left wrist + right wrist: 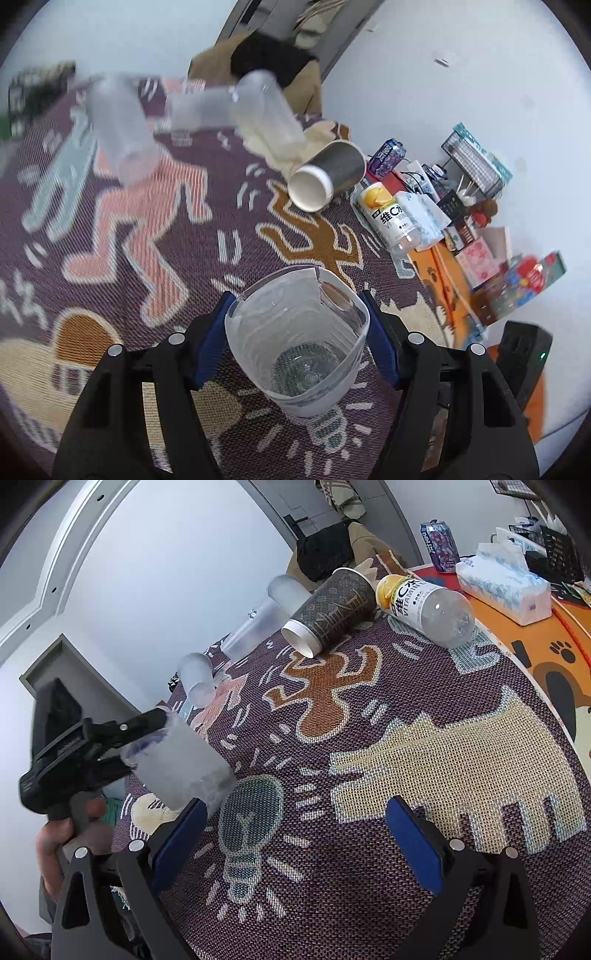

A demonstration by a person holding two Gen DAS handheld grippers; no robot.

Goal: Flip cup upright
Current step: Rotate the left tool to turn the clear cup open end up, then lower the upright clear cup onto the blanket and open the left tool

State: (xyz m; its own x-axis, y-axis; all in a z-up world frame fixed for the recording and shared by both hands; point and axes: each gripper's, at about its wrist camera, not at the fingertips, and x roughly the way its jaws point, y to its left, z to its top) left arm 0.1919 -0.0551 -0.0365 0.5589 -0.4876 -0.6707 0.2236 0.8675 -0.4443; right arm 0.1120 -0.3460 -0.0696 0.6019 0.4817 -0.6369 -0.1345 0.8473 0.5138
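Two views split the scene between them. Looking down the left gripper (297, 338), the left wrist camera shows its blue pads (208, 345) pressed against both sides of a clear plastic cup (297, 347), whose open mouth faces the lens so that the ribbed bottom is visible inside and the rim is squeezed slightly out of round. From the right wrist camera the same cup (181, 760) is seen from outside: it is tilted, lifted off the woven patterned mat (424, 716), clamped in the left gripper (147, 734), with the person's left hand (64, 840) wrapped around the handle, something the left view cannot show. The right gripper (295, 845) hangs over the mat with its jaws wide apart and nothing between them, above a light-bulb figure in the weave. Farther back, a dark paper cup (330, 609) lies on its side with its white rim toward the cameras, just beside a toppled vitamin drink bottle (424, 605). Frosted plastic cups (266, 110) lie behind it, blurred in the left view, and one smaller frosted cup (197, 681) sits at the mat's far edge. A tissue pack (506, 587) and a purple can (441, 546) rest on the orange surface beyond the mat, and the left view adds a cluttered row of boxes (517, 280) along the wall.
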